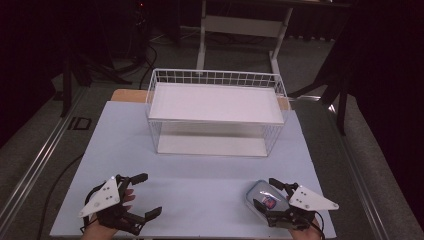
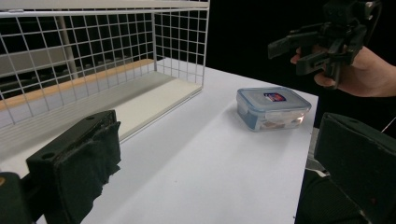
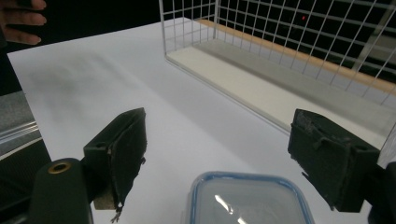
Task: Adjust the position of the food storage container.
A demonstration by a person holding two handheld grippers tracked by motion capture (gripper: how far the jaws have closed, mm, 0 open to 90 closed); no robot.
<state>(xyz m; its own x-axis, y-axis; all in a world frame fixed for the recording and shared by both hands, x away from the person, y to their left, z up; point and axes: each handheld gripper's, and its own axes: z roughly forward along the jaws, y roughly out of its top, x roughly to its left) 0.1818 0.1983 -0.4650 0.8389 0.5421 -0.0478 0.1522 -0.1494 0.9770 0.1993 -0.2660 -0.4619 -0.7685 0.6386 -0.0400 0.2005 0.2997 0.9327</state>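
Note:
A clear plastic container with a blue-rimmed lid (image 1: 264,198) lies flat on the pale table sheet at the front right. My right gripper (image 1: 265,192) hovers just above it, open, one jaw to each side of the lid and nothing gripped. The left gripper view shows that gripper (image 2: 299,51) raised clear of the container (image 2: 273,107). In the right gripper view the lid (image 3: 247,200) lies low between the spread jaws of the right gripper (image 3: 217,149). My left gripper (image 1: 151,194) stands wide open and empty at the front left; its own view shows this gripper (image 2: 215,154) facing the container.
A white wire rack (image 1: 215,79) with an upper shelf and a lower floor stands at the back middle of the table; the rack (image 2: 93,51) is open toward me. The table's front edge (image 1: 190,235) lies right under both hands. A white stand (image 1: 240,25) stands behind.

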